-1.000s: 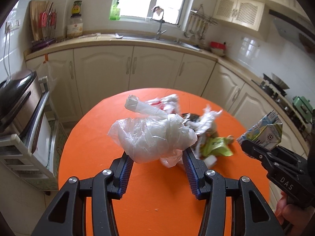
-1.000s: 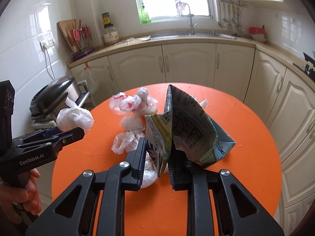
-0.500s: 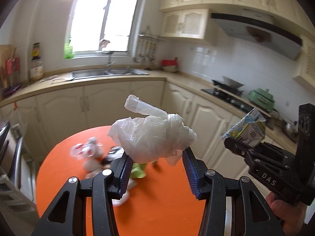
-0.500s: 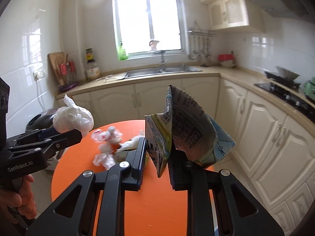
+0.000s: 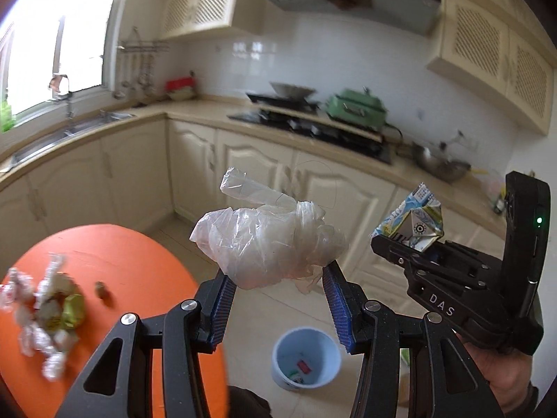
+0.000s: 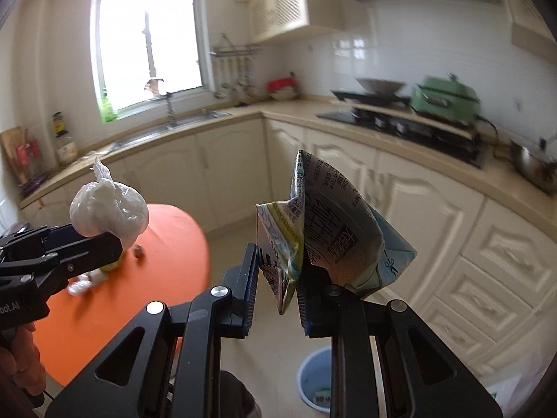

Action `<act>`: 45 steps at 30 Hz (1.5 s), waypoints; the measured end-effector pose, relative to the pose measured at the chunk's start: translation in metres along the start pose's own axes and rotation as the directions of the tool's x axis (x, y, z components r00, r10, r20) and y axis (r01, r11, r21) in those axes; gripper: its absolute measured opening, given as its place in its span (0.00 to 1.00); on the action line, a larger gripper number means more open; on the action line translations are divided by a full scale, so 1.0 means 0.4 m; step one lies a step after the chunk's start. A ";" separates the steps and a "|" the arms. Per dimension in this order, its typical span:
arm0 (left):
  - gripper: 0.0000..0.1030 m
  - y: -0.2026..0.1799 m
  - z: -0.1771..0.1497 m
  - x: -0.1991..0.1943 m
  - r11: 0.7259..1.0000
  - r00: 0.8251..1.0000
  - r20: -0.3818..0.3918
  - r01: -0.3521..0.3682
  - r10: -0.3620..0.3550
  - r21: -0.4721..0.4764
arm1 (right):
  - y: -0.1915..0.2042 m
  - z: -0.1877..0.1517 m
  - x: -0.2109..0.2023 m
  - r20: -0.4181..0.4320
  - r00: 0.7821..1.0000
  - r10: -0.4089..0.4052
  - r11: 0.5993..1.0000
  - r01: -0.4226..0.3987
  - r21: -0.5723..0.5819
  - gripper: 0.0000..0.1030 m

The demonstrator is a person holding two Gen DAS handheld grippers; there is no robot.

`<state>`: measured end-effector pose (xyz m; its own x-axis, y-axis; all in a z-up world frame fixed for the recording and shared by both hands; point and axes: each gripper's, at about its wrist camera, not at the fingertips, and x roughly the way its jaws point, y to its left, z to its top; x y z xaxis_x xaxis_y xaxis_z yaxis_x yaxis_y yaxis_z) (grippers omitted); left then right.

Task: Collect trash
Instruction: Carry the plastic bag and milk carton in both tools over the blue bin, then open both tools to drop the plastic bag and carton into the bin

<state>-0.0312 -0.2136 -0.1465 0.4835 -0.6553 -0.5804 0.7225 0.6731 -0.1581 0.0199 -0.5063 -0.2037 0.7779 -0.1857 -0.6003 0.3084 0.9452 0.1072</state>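
Left wrist cam first: the left gripper (image 5: pixel 278 277) is held up in the air, off the table, its two blue-padded fingers (image 5: pixel 220 308) clamped on a crumpled clear plastic bag (image 5: pixel 268 244) that bulges above the tips, with a twisted tail poking up toward 11 o'clock. Straight below, around 6 o'clock, a light blue round plastic bin (image 5: pixel 306 360) sits on the pale tiled floor (image 5: pixel 250 313) with a few scraps in the bottom. Over at 8 o'clock is the round orange table (image 5: pixel 139 271), with a blurry pile of leftover plastic wrappers and a yellow-green packet (image 5: pixel 52 310) on it. At 3 o'clock the right gripper (image 5: pixel 405 244) comes in from the side, held in a hand at the lower right, pinching a crushed blue-and-yellow drink carton (image 5: pixel 414 224). Right wrist cam: the right gripper (image 6: pixel 276 280) points forward and level, fingers squeezed on the folded bottom edge of that carton (image 6: pixel 334 230), which stands upright above the pads. The bin (image 6: pixel 315 379) peeks out between the gripper's arms at 6 o'clock, well below. At 9 o'clock the left gripper (image 6: pixel 116 244) reaches in from the edge with the bag (image 6: pixel 109 212) in its grip, above the table (image 6: pixel 156 278). Cream kitchen cabinets (image 6: pixel 417 216) fill the background, a bit motion-blurred.
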 end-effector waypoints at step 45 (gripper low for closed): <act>0.96 -0.131 -0.062 1.156 0.994 0.771 -0.630 -0.025 0.087 0.107 | -0.509 -0.546 0.499 -0.547 0.836 -0.050 0.889 0.287 0.358 1.00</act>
<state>0.1421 -0.5434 -0.4262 0.1245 -0.2305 -0.9651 0.7592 0.6483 -0.0569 -0.0071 -0.6772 -0.5185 0.3354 -0.0561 -0.9404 0.6933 0.6905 0.2061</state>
